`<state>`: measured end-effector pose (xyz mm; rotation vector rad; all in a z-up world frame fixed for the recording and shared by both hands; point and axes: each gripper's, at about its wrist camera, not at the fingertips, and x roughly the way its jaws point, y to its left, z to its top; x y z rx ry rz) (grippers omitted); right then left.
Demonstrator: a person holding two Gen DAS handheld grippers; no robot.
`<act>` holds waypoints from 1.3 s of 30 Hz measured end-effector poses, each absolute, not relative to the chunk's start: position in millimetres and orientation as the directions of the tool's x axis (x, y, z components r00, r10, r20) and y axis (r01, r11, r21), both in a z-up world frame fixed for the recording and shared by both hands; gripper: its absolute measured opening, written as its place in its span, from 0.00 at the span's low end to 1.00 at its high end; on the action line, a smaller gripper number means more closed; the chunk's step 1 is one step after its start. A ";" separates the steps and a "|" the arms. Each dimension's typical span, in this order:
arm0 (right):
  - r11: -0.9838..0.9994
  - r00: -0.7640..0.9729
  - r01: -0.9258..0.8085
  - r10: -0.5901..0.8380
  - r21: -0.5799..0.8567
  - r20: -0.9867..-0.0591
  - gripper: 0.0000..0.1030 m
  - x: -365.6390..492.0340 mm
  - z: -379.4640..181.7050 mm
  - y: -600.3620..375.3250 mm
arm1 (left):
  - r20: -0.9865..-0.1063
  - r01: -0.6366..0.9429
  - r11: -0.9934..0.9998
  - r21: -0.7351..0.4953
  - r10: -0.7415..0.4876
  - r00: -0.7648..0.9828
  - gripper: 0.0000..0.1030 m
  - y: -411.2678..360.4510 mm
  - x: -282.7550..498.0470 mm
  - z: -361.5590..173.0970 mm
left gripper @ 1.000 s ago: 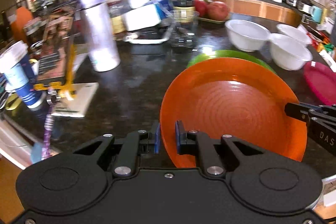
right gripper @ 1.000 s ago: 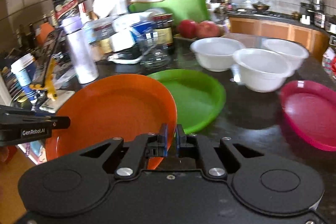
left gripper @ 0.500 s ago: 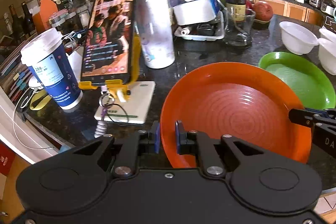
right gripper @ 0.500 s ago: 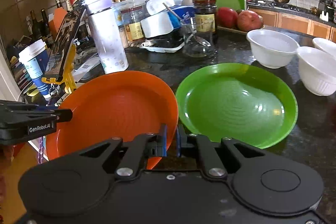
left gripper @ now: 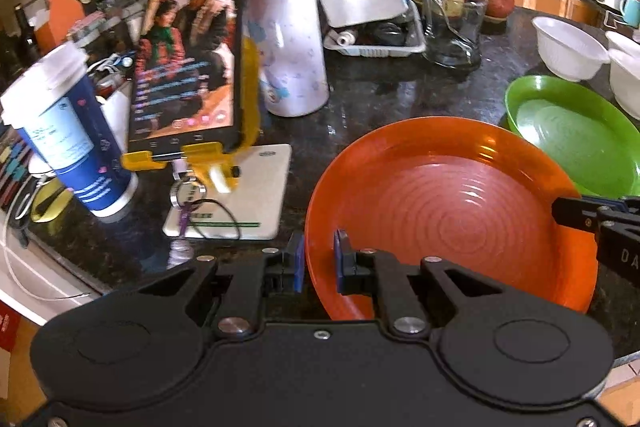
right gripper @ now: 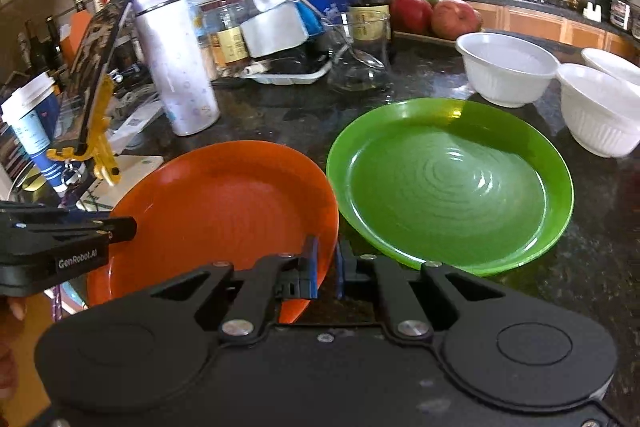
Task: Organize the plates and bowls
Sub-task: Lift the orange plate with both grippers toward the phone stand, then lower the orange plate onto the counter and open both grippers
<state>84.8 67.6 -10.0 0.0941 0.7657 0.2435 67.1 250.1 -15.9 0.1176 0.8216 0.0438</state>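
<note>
An orange plate point(left gripper: 448, 219) is held by both grippers just above the dark counter. My left gripper point(left gripper: 319, 259) is shut on its left rim. My right gripper point(right gripper: 325, 267) is shut on its right rim; the plate also shows in the right wrist view point(right gripper: 224, 211). A green plate point(right gripper: 448, 183) lies flat on the counter right of the orange one, close to its edge; it also shows in the left wrist view point(left gripper: 576, 135). White bowls point(right gripper: 506, 67) point(right gripper: 600, 111) stand behind the green plate.
A phone on a yellow stand point(left gripper: 188, 67), a blue paper cup point(left gripper: 64, 131) and a white flask point(left gripper: 288, 31) crowd the left. A glass jug point(right gripper: 356, 63), jars, a tray and apples point(right gripper: 436, 15) line the back. The counter edge point(left gripper: 60, 267) is near left.
Both grippers have carried the orange plate leftward, off from over the green plate, toward the phone stand and cup. The green plate now lies uncovered. The pink plate has left view.
</note>
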 end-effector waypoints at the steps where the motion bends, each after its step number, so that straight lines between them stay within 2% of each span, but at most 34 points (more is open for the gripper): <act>1: 0.970 0.696 -0.174 0.243 0.170 -0.675 0.11 84.5 -9.9 67.6 | -0.728 0.014 0.993 0.121 0.079 0.681 0.18 249.2 68.4 -17.2; 11: 0.979 0.708 -0.120 0.200 0.164 -0.678 0.12 81.0 -9.4 66.1 | -0.721 0.074 0.991 0.115 0.032 0.692 0.18 245.2 78.2 -20.4; 12: 0.979 0.707 -0.120 0.203 0.168 -0.678 0.14 80.5 -9.3 66.0 | -0.720 0.078 0.990 0.119 0.032 0.694 0.20 244.5 78.4 -20.7; 15: 0.977 0.710 -0.115 0.207 0.179 -0.673 0.17 78.6 -8.0 65.8 | -0.712 0.095 0.988 0.122 0.021 0.702 0.33 243.9 77.9 -20.3; 18: 0.977 0.722 -0.119 0.206 0.175 -0.660 0.18 73.7 -3.9 64.9 | -0.702 0.112 0.987 0.119 0.004 0.713 0.35 246.1 75.4 -16.5; 21: 0.977 0.740 -0.134 0.209 0.164 -0.640 0.25 66.5 3.4 65.5 | -0.677 0.121 0.986 0.117 -0.010 0.736 0.49 248.1 70.5 -9.7; 24: 0.979 0.759 -0.137 0.201 0.151 -0.619 0.34 60.9 11.4 65.9 | -0.652 0.141 0.985 0.102 -0.041 0.758 0.54 249.3 64.8 -1.8; 25: 0.979 0.767 -0.134 0.199 0.151 -0.610 0.35 59.4 13.8 65.2 | -0.644 0.153 0.984 0.094 -0.057 0.763 0.59 249.6 63.5 1.4; 26: 0.979 0.775 -0.130 0.198 0.155 -0.600 0.39 57.8 16.4 63.8 | -0.636 0.165 0.983 0.082 -0.076 0.768 0.62 249.9 62.5 4.6; 27: 0.979 0.782 -0.126 0.197 0.160 -0.592 0.48 56.8 18.7 62.1 | -0.625 0.177 0.982 0.070 -0.095 0.775 0.67 249.9 61.7 7.6; 33: 0.985 0.817 -0.043 0.130 0.166 -0.561 0.61 52.4 25.4 46.5 | -0.598 0.238 0.970 0.058 -0.157 0.786 0.68 238.3 66.3 15.5; 37: 0.983 0.834 0.053 0.052 0.174 -0.550 0.62 47.1 28.0 26.8 | -0.607 0.311 0.949 0.050 -0.218 0.764 0.68 222.1 74.1 19.5; 39: 0.974 0.841 0.103 0.023 0.201 -0.540 0.67 43.5 28.7 13.9 | -0.605 0.346 0.937 0.042 -0.251 0.756 0.68 215.8 75.5 21.6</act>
